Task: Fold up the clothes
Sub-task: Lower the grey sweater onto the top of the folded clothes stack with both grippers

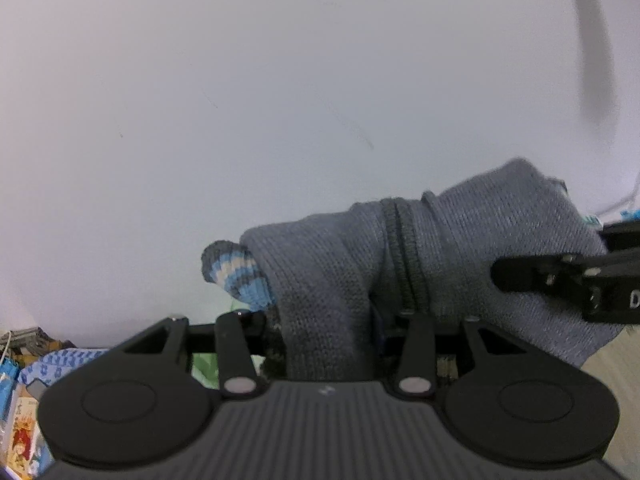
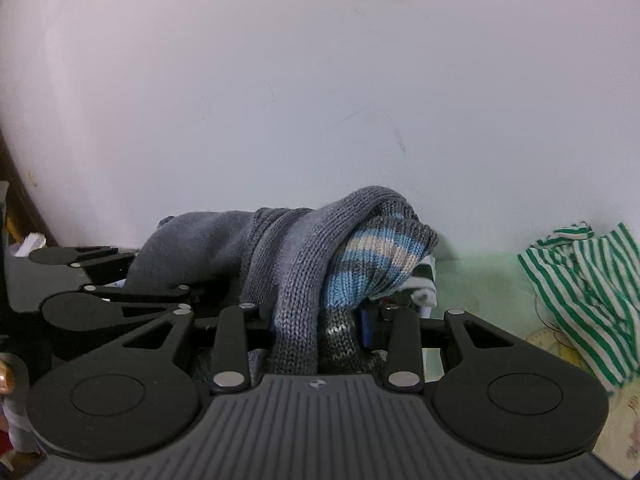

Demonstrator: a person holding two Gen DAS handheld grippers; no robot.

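Observation:
A grey knit sweater [image 1: 460, 248] with a blue, cream and grey striped cuff [image 1: 236, 276] hangs bunched in front of a white wall. My left gripper [image 1: 324, 320] is shut on a thick fold of it; the knit hides the fingertips. In the right wrist view the same sweater [image 2: 296, 280] drapes over my right gripper [image 2: 320, 316], which is shut on it, with the striped part [image 2: 372, 272] just right of the fold. The two grippers are close side by side: the right gripper [image 1: 560, 280] shows at the right edge, and the left gripper [image 2: 120, 280] shows on the left.
A green-and-white striped garment [image 2: 580, 292] lies crumpled at the right. At the lower left are a blue patterned cloth [image 1: 60, 360] and colourful boxes [image 1: 24, 432]. The white wall [image 2: 320, 100] fills the background close behind the sweater.

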